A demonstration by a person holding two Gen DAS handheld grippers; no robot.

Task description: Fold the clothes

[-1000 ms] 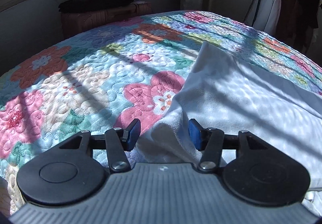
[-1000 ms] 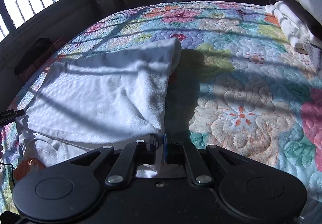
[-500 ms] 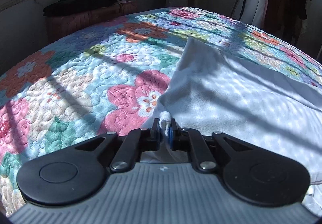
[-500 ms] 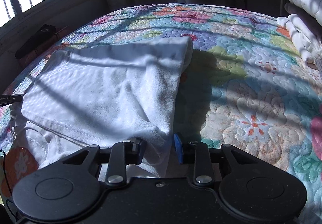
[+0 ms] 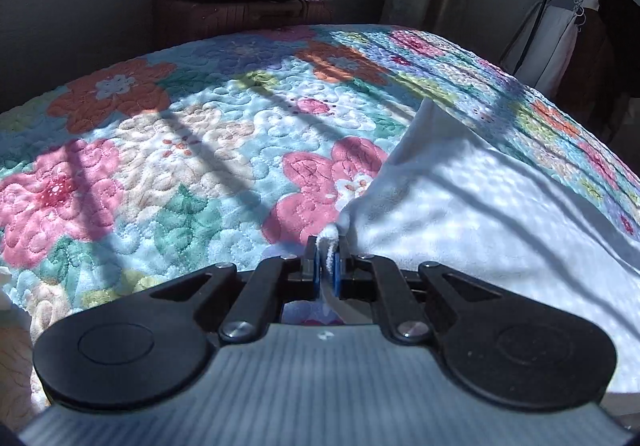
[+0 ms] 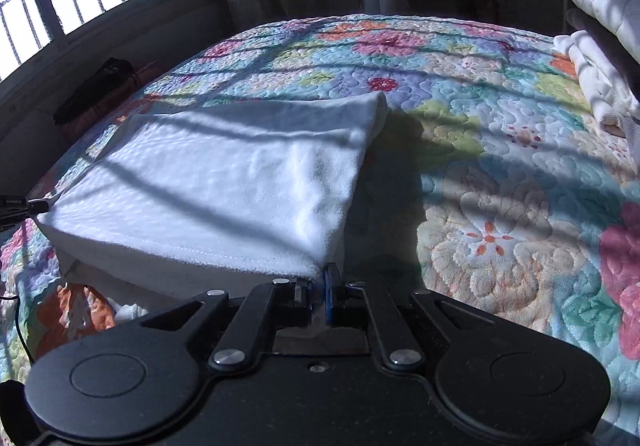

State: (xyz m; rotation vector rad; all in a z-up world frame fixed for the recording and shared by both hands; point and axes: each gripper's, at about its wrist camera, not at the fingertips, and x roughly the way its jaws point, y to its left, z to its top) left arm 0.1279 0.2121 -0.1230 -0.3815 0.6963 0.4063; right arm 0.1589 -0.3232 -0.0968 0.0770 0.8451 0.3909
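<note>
White terry, soft and light by the look: the garment (image 6: 224, 181) lay partly folded on the floral quilt (image 6: 500, 205), ahead and to the left of the right gripper (image 6: 320, 286). Likely to sag and slide if lifted by one corner only; best taken at both near corners. Seen clenched on the near right corner, blue pads pinching the cloth edge. Left gripper (image 5: 327, 266) likewise clamped on a small tuft of the garment's (image 5: 480, 213) near left corner, cloth spreading ahead to its right.
</note>
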